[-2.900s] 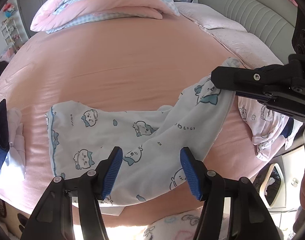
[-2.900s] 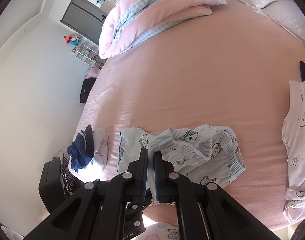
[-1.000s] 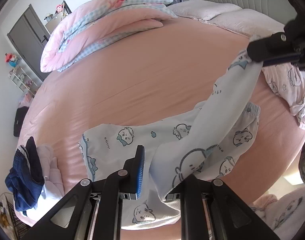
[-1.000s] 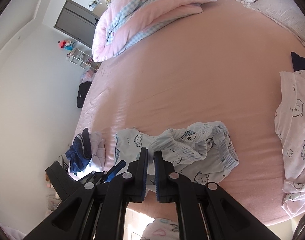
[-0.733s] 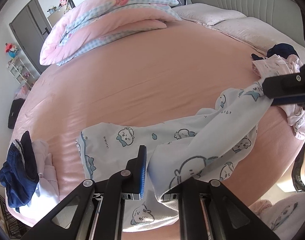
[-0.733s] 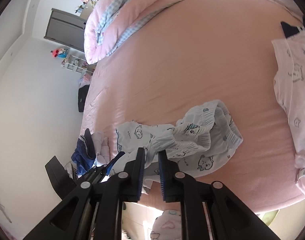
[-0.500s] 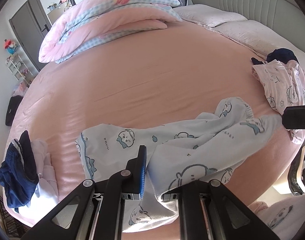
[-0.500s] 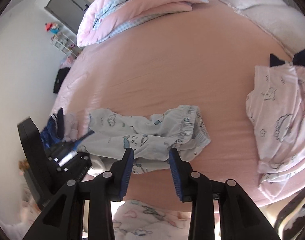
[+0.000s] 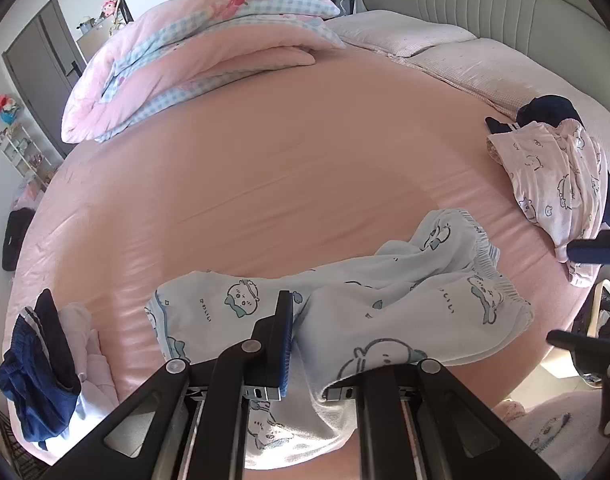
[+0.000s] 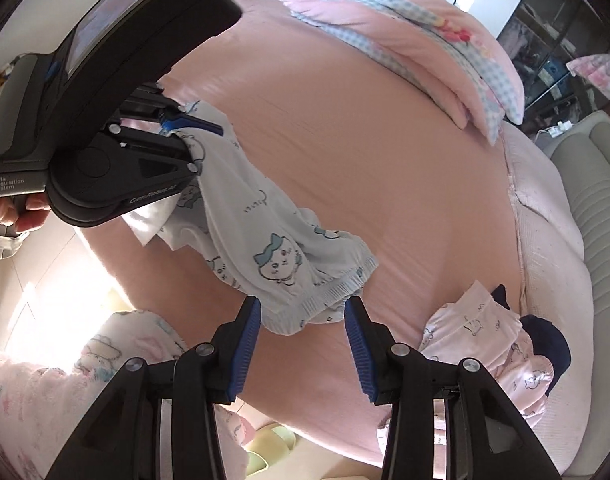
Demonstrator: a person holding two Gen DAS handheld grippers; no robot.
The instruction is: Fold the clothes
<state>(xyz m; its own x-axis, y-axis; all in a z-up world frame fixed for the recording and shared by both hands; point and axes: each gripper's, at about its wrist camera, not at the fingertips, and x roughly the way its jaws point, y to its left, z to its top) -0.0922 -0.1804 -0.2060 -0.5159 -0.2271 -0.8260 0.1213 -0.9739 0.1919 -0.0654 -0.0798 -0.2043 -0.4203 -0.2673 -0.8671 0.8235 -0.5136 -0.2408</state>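
Pale blue pyjama trousers (image 9: pixel 409 288) with a cartoon print lie crumpled across the pink bed sheet (image 9: pixel 305 152), near its front edge. My left gripper (image 9: pixel 305 320) is shut on one end of them, and the cloth drapes over its right finger. In the right wrist view the left gripper (image 10: pixel 193 136) holds that end at the upper left. My right gripper (image 10: pixel 303 320) stands open at the bed's edge, with the elastic waistband (image 10: pixel 325 292) lying just beyond its blue pads (image 10: pixel 249 332). Nothing is between them.
A pile of pink printed pyjamas (image 9: pixel 557 184) with a navy garment lies at the right of the bed. A navy and white folded stack (image 9: pixel 45 368) sits at the left edge. A pink checked duvet (image 9: pixel 209 60) and a grey headboard (image 9: pixel 485 4) are at the back.
The right gripper let go of the trousers, opened and swung down to the bed's front edge. The lifted cloth dropped onto the sheet. The left gripper stays shut on its end.
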